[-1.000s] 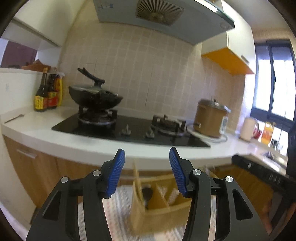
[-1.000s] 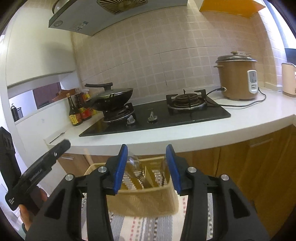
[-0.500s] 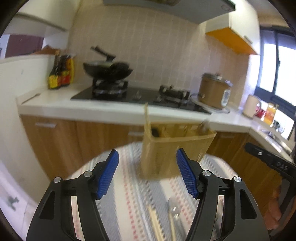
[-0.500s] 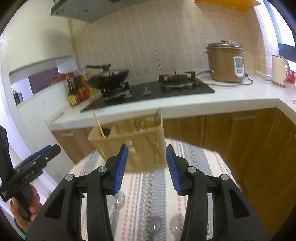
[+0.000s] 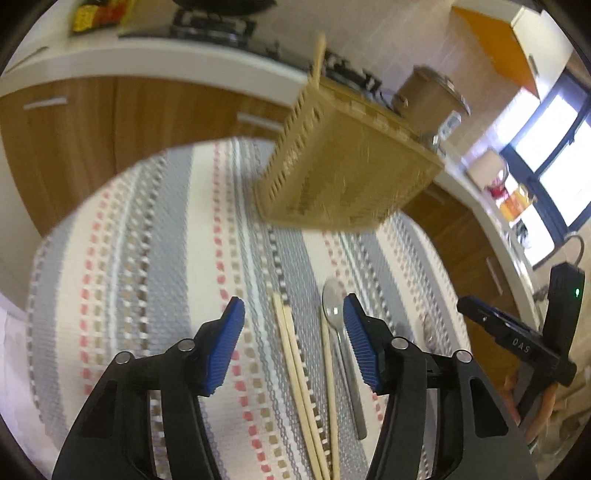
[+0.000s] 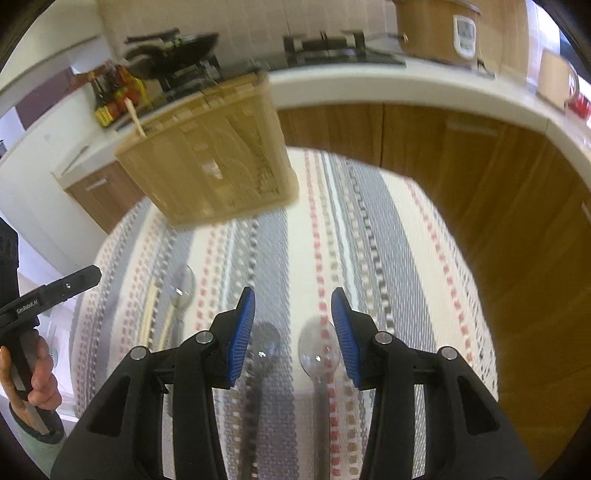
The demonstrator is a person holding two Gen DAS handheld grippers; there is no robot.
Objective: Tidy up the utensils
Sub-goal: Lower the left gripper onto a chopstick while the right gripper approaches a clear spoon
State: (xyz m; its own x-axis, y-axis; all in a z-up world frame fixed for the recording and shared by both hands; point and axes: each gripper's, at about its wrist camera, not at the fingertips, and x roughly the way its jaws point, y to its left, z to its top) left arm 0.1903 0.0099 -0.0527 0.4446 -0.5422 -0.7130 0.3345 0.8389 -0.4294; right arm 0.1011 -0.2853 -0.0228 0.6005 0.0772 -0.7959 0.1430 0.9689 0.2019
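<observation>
A woven tan basket point(image 5: 343, 170) stands at the far side of a round table under a striped cloth point(image 5: 147, 240); a wooden stick point(image 5: 318, 55) pokes out of it. A pair of wooden chopsticks point(image 5: 295, 369) and a metal spoon point(image 5: 334, 314) lie on the cloth under my left gripper point(image 5: 292, 314). Its jaws are closing and its pads touch nothing. My right gripper point(image 6: 293, 299) hovers open above a clear spoon point(image 6: 319, 350) and a darker spoon point(image 6: 264, 343). Left of them lie another spoon point(image 6: 181, 288) and blurred chopsticks point(image 6: 149, 314), with the basket point(image 6: 210, 166) beyond.
Wooden cabinets point(image 6: 424, 147) under a white counter point(image 5: 155, 62) curve behind the table. A stove with a wok point(image 6: 177, 44), sauce bottles point(image 6: 114, 96) and a rice cooker point(image 6: 436, 29) stand on it. A person's hand point(image 6: 37, 369) grips the left tool's handle.
Both views have tipped down from the stove and counter to the tabletop. The basket has slid up the pictures and the spoons and chopsticks have come into view. The left jaws widened, then narrowed.
</observation>
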